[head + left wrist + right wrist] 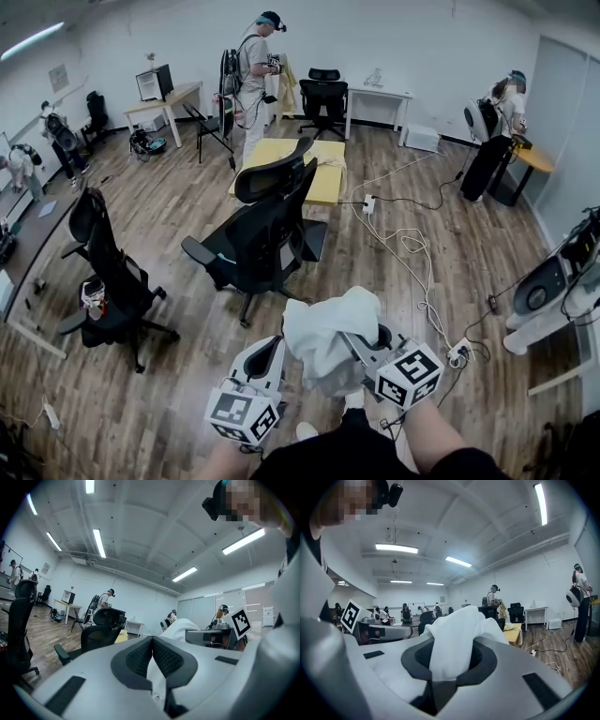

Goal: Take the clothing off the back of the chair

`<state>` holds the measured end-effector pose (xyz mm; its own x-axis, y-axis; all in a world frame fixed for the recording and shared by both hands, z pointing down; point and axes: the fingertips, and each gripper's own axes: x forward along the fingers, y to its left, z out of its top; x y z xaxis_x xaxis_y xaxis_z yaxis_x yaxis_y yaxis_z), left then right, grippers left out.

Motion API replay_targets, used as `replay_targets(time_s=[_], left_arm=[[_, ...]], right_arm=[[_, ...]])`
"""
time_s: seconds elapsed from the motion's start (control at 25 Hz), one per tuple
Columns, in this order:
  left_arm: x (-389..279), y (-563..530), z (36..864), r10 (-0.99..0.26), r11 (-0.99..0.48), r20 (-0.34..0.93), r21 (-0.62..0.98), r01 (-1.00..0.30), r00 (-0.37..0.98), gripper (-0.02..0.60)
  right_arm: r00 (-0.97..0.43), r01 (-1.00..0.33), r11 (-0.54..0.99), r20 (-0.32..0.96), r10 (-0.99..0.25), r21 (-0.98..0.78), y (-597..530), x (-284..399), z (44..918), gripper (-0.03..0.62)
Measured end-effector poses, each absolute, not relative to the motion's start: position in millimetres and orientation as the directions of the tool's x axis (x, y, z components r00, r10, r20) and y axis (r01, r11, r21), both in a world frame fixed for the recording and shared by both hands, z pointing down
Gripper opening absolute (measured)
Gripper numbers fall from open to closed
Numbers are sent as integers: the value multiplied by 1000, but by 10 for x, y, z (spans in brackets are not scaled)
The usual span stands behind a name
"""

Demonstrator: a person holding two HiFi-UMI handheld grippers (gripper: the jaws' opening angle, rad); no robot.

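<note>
A white piece of clothing (326, 336) hangs bunched from my right gripper (356, 342), low in the head view and clear of the black office chair (267, 223) ahead. In the right gripper view the jaws are shut on the clothing (457, 637), which spills up out of the right gripper (452, 654). My left gripper (272, 347) is just left of the cloth. In the left gripper view, the pads of the left gripper (152, 641) meet with nothing between them. The clothing (180, 626) and the chair (101, 634) show beyond it. The chair's back is bare.
A second black chair (108, 272) stands at the left. A yellow table (323, 173) is behind the near chair. Cables (412, 248) and a power strip (459, 352) lie on the wooden floor at the right. A person (253, 75) stands at the back, another (497, 131) at the right.
</note>
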<state>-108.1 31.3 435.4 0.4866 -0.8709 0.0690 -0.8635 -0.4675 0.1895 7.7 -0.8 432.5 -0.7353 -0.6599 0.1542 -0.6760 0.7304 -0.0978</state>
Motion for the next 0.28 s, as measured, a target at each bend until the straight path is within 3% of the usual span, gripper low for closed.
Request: replay_targets(time_s=[0.28], left_arm=[[-1134,249,4383,-871,-467,69,191,-863,487,16]], right_arm=[[-727,-685,722,154,-669,-98,-74,45,4328,83]])
